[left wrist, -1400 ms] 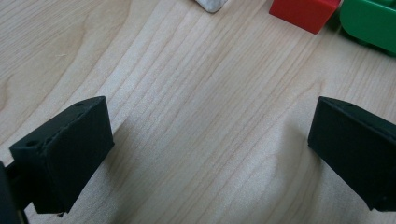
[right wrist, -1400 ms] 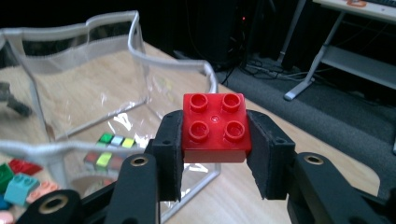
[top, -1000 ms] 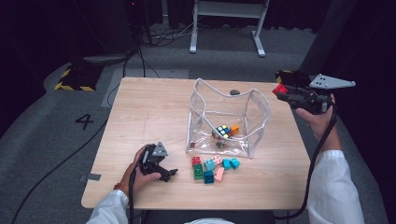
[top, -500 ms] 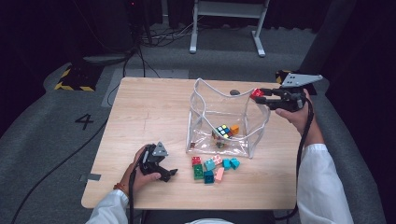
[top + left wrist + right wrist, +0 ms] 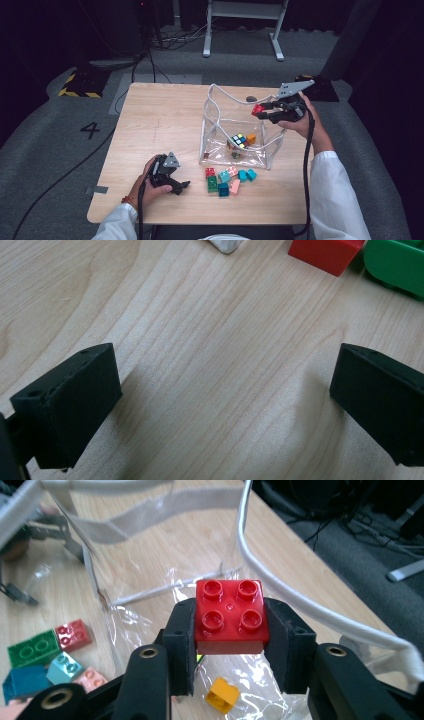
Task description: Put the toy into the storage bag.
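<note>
My right gripper (image 5: pixel 261 111) (image 5: pixel 229 630) is shut on a red four-stud brick (image 5: pixel 257 108) (image 5: pixel 229 615) and holds it over the open top of a clear plastic bag (image 5: pixel 220 107) (image 5: pixel 150 510). Inside the bag lie a colour-puzzle cube (image 5: pixel 238 141) and an orange brick (image 5: pixel 251 138) (image 5: pixel 223 693). Low on the left, my left gripper (image 5: pixel 181 187) (image 5: pixel 225 405) rests on the wooden table (image 5: pixel 160 120) (image 5: pixel 210 365), open, with only bare wood between its jaws. A red brick (image 5: pixel 325 252) and a green brick (image 5: pixel 395 262) lie just beyond it.
Several loose bricks, red, green, teal and pink, lie in a cluster (image 5: pixel 227 179) (image 5: pixel 45 655) in front of the bag. A white metal frame (image 5: pixel 242 22) stands on the floor behind the table. Grey carpet (image 5: pixel 55 150) surrounds the table.
My right gripper has carried the red brick leftward and slightly down, from beyond the table's right edge to above the bag's opening. The left gripper has stayed where it was.
</note>
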